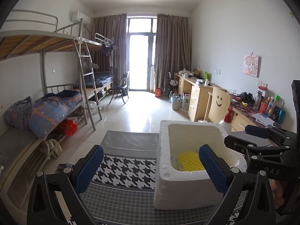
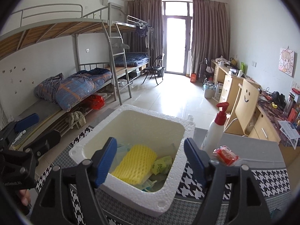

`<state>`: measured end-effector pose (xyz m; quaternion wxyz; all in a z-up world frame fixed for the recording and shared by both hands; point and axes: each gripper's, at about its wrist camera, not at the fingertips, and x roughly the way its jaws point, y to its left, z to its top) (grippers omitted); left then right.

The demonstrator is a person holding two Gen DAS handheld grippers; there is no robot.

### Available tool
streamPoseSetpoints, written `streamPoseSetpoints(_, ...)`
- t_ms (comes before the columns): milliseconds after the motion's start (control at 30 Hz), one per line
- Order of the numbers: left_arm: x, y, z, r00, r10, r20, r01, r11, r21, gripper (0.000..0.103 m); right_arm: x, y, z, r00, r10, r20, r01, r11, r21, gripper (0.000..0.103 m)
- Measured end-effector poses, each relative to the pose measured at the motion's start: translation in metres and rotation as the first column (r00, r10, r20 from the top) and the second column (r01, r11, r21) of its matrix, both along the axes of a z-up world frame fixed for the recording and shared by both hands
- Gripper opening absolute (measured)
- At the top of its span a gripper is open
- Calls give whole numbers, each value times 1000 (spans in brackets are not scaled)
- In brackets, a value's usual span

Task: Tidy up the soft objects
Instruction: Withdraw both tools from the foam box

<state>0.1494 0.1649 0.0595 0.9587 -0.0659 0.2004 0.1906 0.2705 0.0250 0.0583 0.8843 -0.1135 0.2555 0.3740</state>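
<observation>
A: The yellow foam net (image 2: 134, 164) lies inside the white foam box (image 2: 174, 176), on top of a green wrapper (image 2: 162, 164) and some pale blue pieces, so I judge that drop finished.

B: And the right gripper (image 2: 148, 159)?

A: It hangs over the near rim of the box with its blue fingers (image 2: 104, 162) spread apart and nothing between them. The net lies below them, not pinched.

B: The left gripper (image 1: 151, 166)?

A: Also released and empty. It hovers over the checked cloth (image 1: 127, 168), with one finger in front of the box's near wall.

B: So what is left?

A: A small red packet (image 2: 226, 154) sits on the cloth just beside the box, near the white pump bottle (image 2: 213, 131). If the packet counts as soft, it looks like the next pick.

B: What does that call for?

A: Swing the right gripper over to the packet, keep the jaws wide, come down without knocking the bottle, close gently, then carry it over the rim.
</observation>
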Motion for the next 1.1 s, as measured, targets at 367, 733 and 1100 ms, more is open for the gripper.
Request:
streamPoseSetpoints(367, -15, -22, 10, 1000, -24, 18, 24, 999, 22, 102, -22, -22, 12, 999, 1, 47, -3, 999, 39, 87)
streamPoseSetpoints(733, -42, -51, 18, 996, -78, 50, 76, 996, 42, 102, -51, -59, 24, 996, -20, 84, 11, 994, 105, 97)
streamPoseSetpoints(1100, -73, -74, 23, 992, -96, 79, 91, 993, 70, 102, -83, -90, 32, 991, -33, 129, 13, 989, 150, 100)
